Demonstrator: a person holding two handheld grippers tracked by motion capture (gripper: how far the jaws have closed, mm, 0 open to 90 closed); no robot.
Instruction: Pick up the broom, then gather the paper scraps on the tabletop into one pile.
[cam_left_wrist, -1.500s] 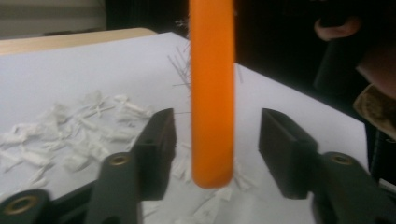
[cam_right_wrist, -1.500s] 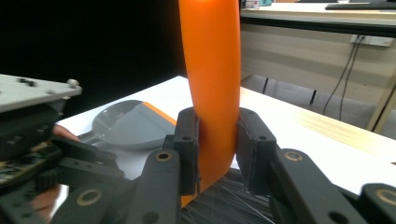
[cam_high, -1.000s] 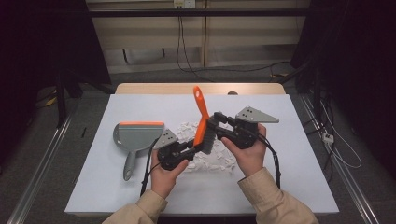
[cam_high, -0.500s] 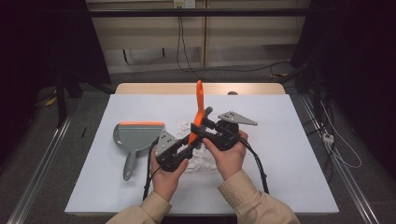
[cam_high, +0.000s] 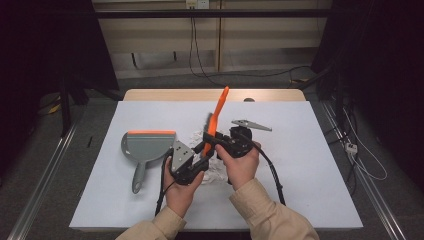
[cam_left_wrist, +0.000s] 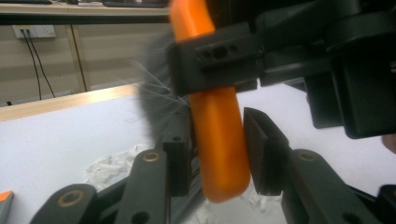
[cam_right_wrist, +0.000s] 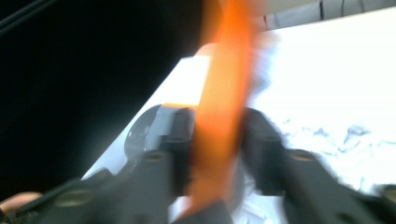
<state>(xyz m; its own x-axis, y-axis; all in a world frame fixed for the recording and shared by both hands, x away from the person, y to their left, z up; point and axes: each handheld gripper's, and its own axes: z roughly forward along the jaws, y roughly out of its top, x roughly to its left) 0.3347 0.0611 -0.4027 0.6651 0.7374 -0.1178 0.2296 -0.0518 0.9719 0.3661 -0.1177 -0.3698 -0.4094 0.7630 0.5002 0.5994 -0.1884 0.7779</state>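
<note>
Standing almost upright above the middle of the table, the orange hand brush (cam_high: 216, 117) is held by both grippers at once, so that it can be passed or re-gripped without being dropped. The left gripper (cam_high: 200, 161) is clenched on the lower end of the orange handle (cam_left_wrist: 219, 149), and in the left gripper view its two black pads are seen on either side of this rounded end. The right gripper (cam_high: 214, 141) is placed a little higher on the same handle; its jaws have just been closing, with the handle between them, and in the blurred right gripper view they are seen pressed against the orange strip (cam_right_wrist: 223, 116). Dark bristles (cam_left_wrist: 156, 93) are seen beside the handle, which suggests that the brush is being prepared for sweeping. Under the grippers a heap of white paper scraps (cam_high: 212, 167) is spread on the white table cover (cam_high: 310, 170). Near it, on the person's left, a grey dustpan (cam_high: 145, 149) with an orange edge is laid flat, well placed to receive the scraps. Nothing is found between the scraps and the dustpan, but the trailing black cable (cam_high: 274, 172) of the right gripper could be caught during a sweep.
</note>
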